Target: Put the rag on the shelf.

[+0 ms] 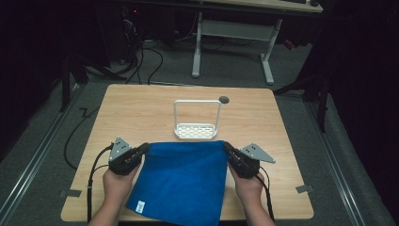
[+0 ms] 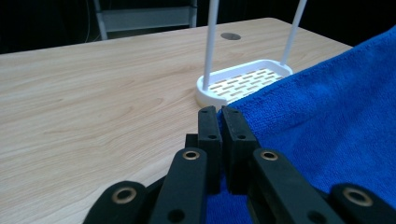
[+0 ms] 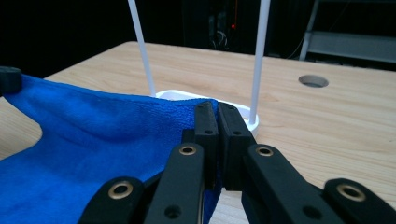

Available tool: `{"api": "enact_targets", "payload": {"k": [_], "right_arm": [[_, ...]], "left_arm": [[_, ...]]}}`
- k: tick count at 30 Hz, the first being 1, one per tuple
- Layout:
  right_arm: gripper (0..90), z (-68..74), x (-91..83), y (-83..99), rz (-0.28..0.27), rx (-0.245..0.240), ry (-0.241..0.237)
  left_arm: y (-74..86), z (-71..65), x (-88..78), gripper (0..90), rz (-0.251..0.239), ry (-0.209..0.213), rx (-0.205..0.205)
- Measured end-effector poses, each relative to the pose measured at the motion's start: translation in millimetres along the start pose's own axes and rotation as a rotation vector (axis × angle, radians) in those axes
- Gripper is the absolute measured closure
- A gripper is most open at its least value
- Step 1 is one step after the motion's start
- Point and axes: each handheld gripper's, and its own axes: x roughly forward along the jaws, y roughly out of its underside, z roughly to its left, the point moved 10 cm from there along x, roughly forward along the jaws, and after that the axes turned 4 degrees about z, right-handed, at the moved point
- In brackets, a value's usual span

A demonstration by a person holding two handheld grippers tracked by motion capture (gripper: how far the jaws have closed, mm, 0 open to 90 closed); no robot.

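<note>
A blue towel (image 1: 183, 179) is stretched between my two grippers, its far edge lifted just in front of a white rack (image 1: 196, 129) with a tall hoop handle. My left gripper (image 1: 145, 147) is shut on the towel's far left corner (image 2: 224, 112). My right gripper (image 1: 226, 147) is shut on the far right corner (image 3: 212, 105). The towel's near part drapes down over the table's front edge, with a small white label (image 1: 139, 206) at its lower left. The rack (image 2: 243, 84) stands right behind the held edge in the left gripper view, and its base (image 3: 243, 112) peeks out in the right gripper view.
The wooden table (image 1: 141, 113) has a round cable hole (image 1: 224, 99) behind the rack. Tape marks (image 1: 69, 192) sit near its front corners. A white-legged desk (image 1: 233, 33) stands beyond on the grey carpet, with cables on the floor.
</note>
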Motion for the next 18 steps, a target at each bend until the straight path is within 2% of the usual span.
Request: {"api": "enact_targets", "payload": {"k": [3,9,18], "right_arm": [[88.1,-1.8,-9.7,-2.7,-0.025,-0.006,-0.002],[88.1,-5.8,-16.5,-6.9,-0.044,-0.011,0.002],[88.1,-8.8,-19.4,-8.1,-0.054,-0.006,0.016]], "left_arm": [[-4.4,-6.5,-0.8,87.2,-0.01,-0.002,0.012],[-14.4,-16.5,-5.0,87.5,-0.035,-0.001,0.039],[-23.3,-22.6,-6.9,87.6,-0.059,-0.002,0.061]]}}
